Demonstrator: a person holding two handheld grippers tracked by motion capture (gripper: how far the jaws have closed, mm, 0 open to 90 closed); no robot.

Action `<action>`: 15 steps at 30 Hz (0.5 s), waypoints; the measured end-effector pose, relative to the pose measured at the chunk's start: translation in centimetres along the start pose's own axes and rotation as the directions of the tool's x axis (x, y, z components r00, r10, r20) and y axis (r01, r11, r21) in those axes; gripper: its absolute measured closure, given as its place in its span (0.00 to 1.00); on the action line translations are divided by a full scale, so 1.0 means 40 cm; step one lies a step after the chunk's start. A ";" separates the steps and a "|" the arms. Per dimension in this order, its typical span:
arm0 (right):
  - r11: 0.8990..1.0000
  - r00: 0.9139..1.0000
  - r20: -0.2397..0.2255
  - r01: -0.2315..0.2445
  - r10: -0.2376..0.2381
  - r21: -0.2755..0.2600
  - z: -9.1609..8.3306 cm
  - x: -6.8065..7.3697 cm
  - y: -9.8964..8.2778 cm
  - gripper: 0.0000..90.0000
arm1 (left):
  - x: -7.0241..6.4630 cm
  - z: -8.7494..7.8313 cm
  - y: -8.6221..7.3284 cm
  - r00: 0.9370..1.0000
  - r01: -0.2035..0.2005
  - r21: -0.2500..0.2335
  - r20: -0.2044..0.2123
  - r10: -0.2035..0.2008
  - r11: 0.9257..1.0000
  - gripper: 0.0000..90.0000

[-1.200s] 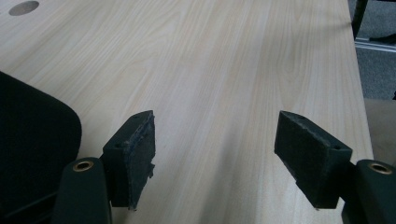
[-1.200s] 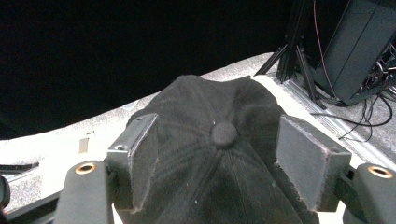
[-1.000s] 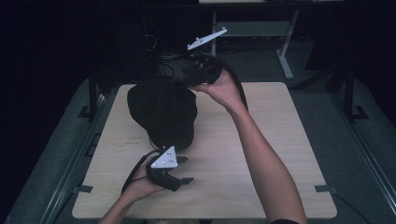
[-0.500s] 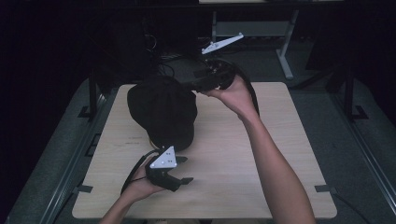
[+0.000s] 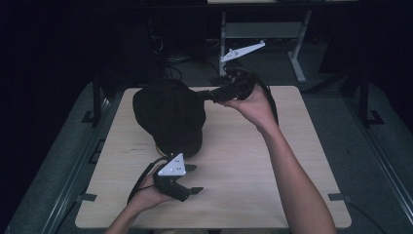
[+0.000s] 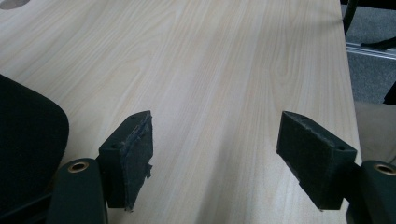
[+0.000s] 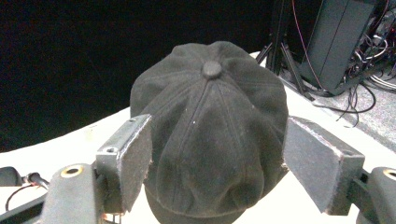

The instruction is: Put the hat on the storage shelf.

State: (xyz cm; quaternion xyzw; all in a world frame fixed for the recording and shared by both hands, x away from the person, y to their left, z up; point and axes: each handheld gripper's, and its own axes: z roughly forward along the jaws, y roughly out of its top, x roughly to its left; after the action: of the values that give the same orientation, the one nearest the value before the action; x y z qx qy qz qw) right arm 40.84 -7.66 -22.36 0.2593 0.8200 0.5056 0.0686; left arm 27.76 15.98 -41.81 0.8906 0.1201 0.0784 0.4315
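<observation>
- Right claw (image 5: 207, 94) open, pads (image 7: 130, 158) either side of the black cap (image 7: 210, 126) in the right gripper view, nothing pinched. Its jaws have just been opening wider, cap between them but not pressed.
- In the high view the right claw sits upper centre of the frame, tips at the cap's right edge, right hand (image 5: 253, 105) behind it.
- Left claw (image 5: 191, 179) open too, empty; left gripper view has bare table (image 6: 224, 70) between the pads (image 6: 137, 158), cap brim at the left edge of the frame.
- Left claw sits lower centre-left in the high view, just below the cap brim, close but not touching as far as I can tell.
- Cap (image 5: 168, 117) sits crown up on the table (image 5: 292, 165), upper left of centre, brim toward the bottom of the frame.
- Step looks like a right-claw grab at the crown. To do it well: come lower so the pads bite a fold of fabric, not the whole dome, which is too wide.
- Soft cloth, so close fully and check the pinch before lifting; left claw can steady the brim.
</observation>
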 end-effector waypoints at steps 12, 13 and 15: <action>1.000 1.000 0.005 -0.018 0.018 0.013 -0.030 0.007 -0.045 0.25 | -0.001 0.003 -0.002 1.000 0.018 0.001 0.007 -0.018 1.000 0.28; 1.000 1.000 0.006 -0.016 0.016 0.014 -0.033 0.007 -0.049 0.25 | -0.001 0.004 -0.001 1.000 0.017 0.002 0.005 -0.017 1.000 0.28; 1.000 1.000 0.006 -0.015 0.015 0.013 -0.040 0.007 -0.056 0.25 | -0.003 0.007 -0.001 1.000 0.021 -0.001 0.004 -0.021 1.000 0.28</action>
State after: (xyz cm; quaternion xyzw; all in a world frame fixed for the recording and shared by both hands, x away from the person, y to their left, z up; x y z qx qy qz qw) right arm 39.18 -9.58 -23.50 0.2673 0.8212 0.4999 0.0658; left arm 27.71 15.76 -42.04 0.8893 0.1286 0.0720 0.4330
